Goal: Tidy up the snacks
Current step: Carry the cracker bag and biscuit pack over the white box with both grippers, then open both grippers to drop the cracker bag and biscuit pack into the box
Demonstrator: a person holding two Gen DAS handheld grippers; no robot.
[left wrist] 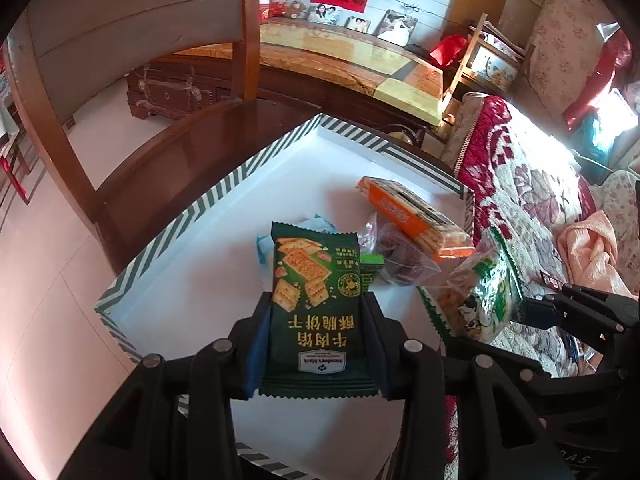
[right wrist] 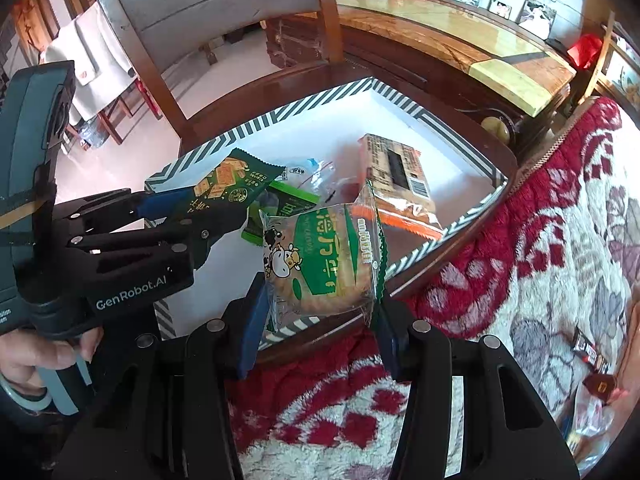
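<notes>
Both grippers carry snacks above the striped box (left wrist: 224,190). Left gripper (left wrist: 316,316) clamps a dark green cracker packet (left wrist: 316,280) by its long edges; the packet's long axis runs straight away from the camera, print upside down, far end over the white box floor. Right gripper (right wrist: 320,308) pinches a clear biscuit packet with a cow (right wrist: 320,256), standing upright over the box's near rim. Inside lie an orange cracker pack (left wrist: 416,216) and other wrappers, partly hidden behind the held packets and hard to identify.

Green cracker packet (left wrist: 316,300) above striped box (left wrist: 224,196)
</notes>
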